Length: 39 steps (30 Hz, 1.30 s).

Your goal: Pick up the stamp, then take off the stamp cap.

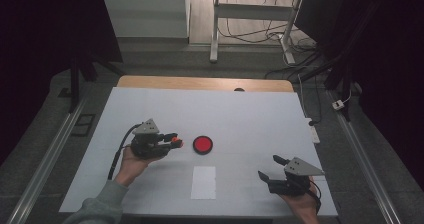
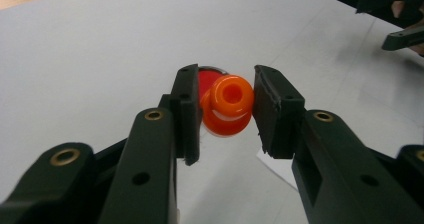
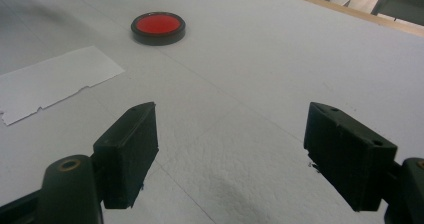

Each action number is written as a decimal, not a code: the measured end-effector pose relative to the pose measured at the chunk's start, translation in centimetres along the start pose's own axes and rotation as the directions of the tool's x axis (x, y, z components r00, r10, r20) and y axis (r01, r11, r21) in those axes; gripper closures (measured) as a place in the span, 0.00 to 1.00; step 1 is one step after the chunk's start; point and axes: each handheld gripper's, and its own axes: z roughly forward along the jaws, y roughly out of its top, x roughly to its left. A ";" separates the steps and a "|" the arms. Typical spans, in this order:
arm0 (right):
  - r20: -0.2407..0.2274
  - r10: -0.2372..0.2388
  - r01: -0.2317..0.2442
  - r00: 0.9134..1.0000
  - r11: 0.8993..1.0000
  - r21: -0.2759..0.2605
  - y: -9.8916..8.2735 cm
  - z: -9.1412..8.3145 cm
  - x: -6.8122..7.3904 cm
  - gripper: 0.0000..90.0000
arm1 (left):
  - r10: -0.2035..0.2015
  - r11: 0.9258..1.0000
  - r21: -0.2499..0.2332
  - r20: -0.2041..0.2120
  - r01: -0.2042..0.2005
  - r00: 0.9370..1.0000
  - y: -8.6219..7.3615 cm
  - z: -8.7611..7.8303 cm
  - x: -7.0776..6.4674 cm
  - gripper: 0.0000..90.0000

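Holding orange piece (image 2: 227, 106) mid-table (image 1: 250, 114)

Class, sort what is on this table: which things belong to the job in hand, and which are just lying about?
In the job:
- left gripper, shut on the orange stamp
- red ink pad, just beyond it
- white paper slip, probably

Lying about:
- right gripper, open, holding nothing
- power strip at the table's edge

Black tongs (image 1: 176, 141) – brass rivets, perhaps – grey sleeve (image 1: 100, 206)
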 end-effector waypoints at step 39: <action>-0.146 -0.026 0.028 0.989 1.000 0.014 5.0 4.4 3.9 0.29 | 0.070 0.997 -0.022 0.117 -0.068 0.991 3.0 2.7 -4.2 0.71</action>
